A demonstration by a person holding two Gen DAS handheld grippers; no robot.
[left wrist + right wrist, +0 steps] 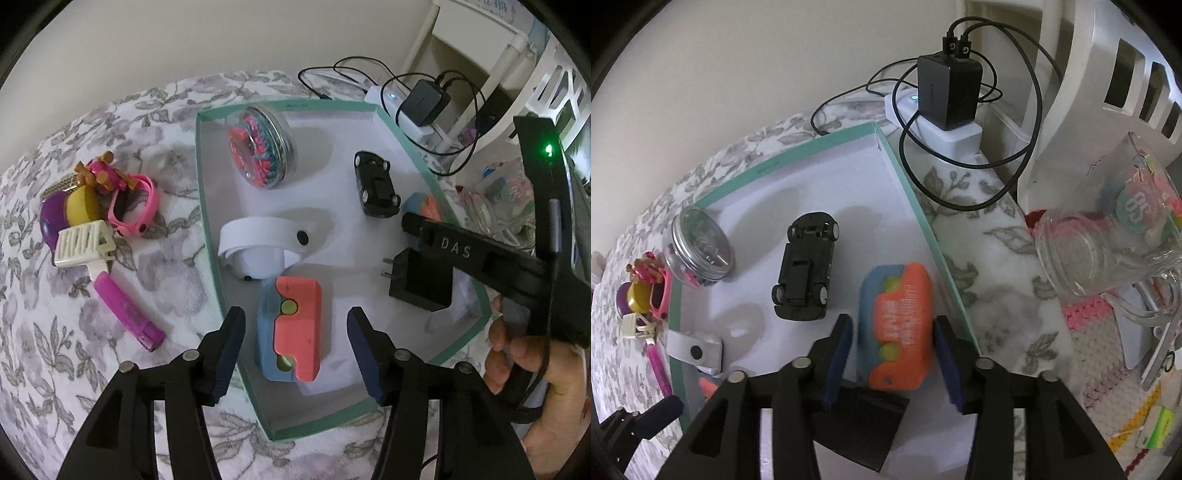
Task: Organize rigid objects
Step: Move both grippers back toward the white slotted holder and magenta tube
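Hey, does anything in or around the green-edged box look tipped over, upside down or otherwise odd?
Yes. The black toy car lies upside down in the box, wheels and chassis up. The round jar of colourful bands lies tipped on its side near the box's far corner. Beside the box, a glass mug also lies on its side.

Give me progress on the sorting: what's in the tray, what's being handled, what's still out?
In the tray: bead jar, toy car, white strap device, black plug, two orange-blue blocks. Both open grippers straddle a block: left gripper one, right gripper the other. Left: pink watch, comb, purple-yellow toy on the cloth.
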